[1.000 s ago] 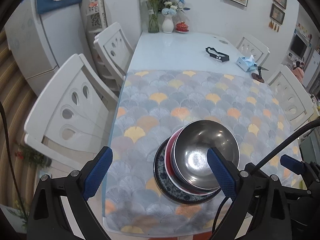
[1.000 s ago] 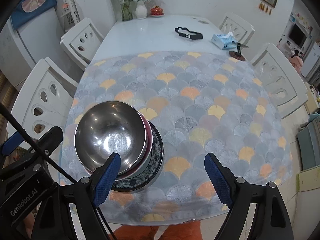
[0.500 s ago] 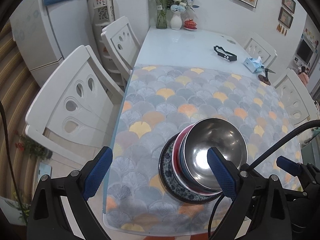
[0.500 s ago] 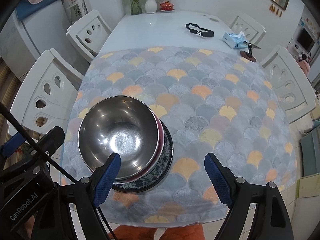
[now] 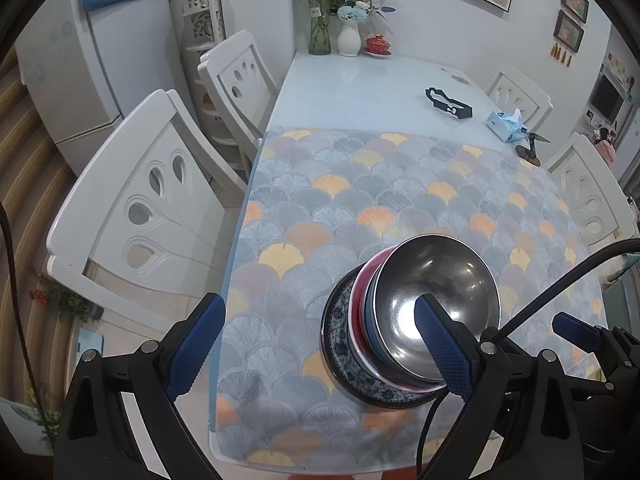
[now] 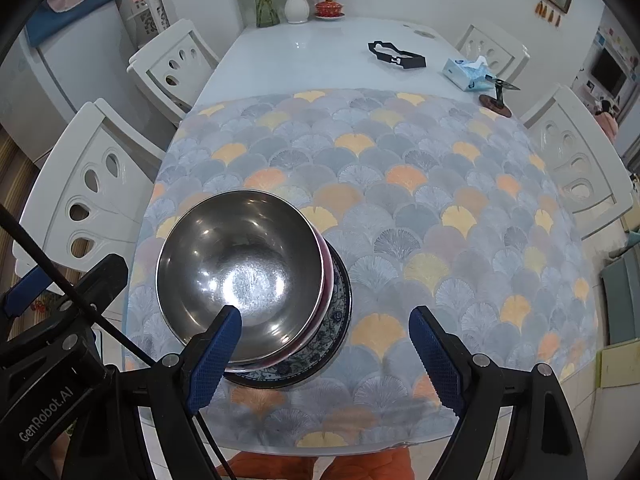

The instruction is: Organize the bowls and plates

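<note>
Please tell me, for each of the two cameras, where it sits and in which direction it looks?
Left wrist: on the left hand-held gripper, open, looking down the table; the stack of bowls is at its right finger.
Right wrist: on the right hand-held gripper, open, same direction; stack at its left finger, orange-clad legs below.
Shared: the stack, patterned mat, tissue box.

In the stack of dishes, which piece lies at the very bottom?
The blue-and-white patterned plate lies at the bottom, flat on the tablecloth. The red bowl and the steel bowl nest above it.
</note>
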The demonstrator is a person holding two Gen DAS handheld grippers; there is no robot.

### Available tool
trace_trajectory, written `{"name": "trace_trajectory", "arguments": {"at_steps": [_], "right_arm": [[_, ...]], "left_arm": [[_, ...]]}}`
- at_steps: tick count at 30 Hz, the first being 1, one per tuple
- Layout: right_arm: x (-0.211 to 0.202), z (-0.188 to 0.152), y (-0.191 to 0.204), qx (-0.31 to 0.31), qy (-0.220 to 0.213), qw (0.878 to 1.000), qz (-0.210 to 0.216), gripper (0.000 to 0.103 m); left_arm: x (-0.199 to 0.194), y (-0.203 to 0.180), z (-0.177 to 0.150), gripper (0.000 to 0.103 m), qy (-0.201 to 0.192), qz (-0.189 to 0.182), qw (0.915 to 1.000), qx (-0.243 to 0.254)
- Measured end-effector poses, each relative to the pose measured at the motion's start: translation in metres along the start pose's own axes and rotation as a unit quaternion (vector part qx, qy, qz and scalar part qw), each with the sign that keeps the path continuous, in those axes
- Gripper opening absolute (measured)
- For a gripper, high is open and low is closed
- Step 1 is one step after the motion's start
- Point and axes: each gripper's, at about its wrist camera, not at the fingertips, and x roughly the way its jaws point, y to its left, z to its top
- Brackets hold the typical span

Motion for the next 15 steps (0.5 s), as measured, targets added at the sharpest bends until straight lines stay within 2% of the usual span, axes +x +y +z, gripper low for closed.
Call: {"name": "trace_trajectory", "arguments": {"at_steps": [15], "right_arm": [[-0.0001, -0.0047, -0.0038, 0.005, 0.002, 1.000, -0.001, 0.084]], "left_arm": [[0.0006, -0.0031, -0.0042, 0.095, 0.003, -0.003, 1.0000, 0.003]]}}
